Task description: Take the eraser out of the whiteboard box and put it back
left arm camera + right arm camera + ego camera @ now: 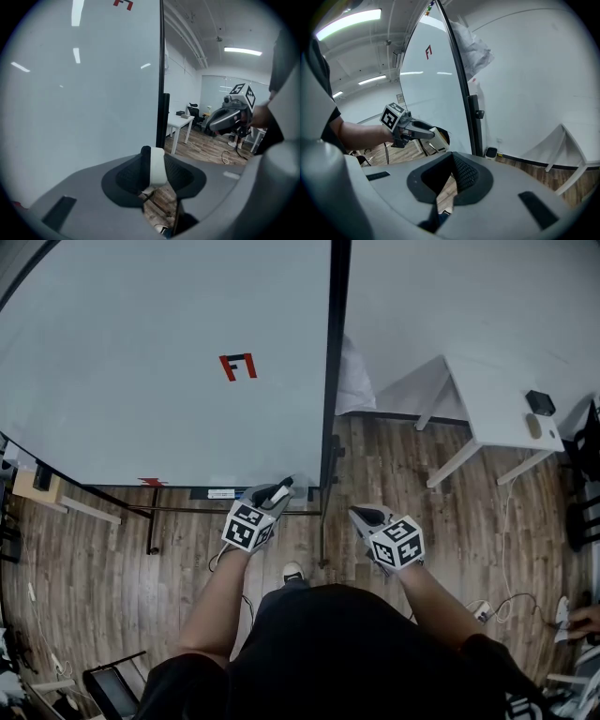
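A white eraser with a black felt side (157, 169) stands upright between the pads of my left gripper (152, 164), which is shut on it. In the head view that gripper (274, 495) holds the eraser (280, 490) just in front of the lower right corner of the large whiteboard (141, 362), above a dark tray with a white label (222, 493). The right gripper view shows the eraser (438, 138) sticking out of the left gripper. My right gripper (366, 516) hangs to the right of the board's black post, its pads (461, 173) meeting at the tip with nothing between them.
The board's black frame post (330, 381) runs down between the two grippers. A white table (497, 409) with a small dark object (540, 402) stands at the right by the white wall. Stand legs and cables lie on the wooden floor (112, 559).
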`<state>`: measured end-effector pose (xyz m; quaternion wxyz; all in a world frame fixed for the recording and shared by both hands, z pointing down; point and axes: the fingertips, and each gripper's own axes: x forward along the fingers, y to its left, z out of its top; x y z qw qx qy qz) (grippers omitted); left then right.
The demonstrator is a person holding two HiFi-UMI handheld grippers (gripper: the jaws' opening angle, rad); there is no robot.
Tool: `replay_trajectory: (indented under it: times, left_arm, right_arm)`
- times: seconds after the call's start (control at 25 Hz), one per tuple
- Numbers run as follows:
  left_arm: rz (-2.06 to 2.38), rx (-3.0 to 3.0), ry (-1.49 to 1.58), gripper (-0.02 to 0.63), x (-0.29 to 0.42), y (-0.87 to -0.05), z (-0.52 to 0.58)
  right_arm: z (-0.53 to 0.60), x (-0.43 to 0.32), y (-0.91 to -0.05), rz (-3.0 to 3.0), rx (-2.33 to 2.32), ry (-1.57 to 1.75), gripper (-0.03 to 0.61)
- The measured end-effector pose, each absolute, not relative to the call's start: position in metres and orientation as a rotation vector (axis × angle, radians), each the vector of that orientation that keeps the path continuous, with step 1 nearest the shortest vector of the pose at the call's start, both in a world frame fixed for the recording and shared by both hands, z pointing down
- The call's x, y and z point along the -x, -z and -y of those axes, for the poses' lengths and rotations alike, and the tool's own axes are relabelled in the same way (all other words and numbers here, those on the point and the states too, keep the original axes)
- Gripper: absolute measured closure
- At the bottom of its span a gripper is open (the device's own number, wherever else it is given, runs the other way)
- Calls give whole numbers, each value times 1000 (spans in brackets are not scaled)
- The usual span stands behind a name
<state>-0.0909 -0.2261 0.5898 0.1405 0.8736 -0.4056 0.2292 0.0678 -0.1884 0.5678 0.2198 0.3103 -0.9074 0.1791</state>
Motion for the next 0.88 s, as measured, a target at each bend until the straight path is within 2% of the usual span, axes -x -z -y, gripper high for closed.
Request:
replay_trajectory:
  times: [0.88]
  left_arm:
    - [1061, -2536, -695, 466, 71, -622, 268]
  right_arm:
    - [217, -77, -588, 2450, -910, -548, 583]
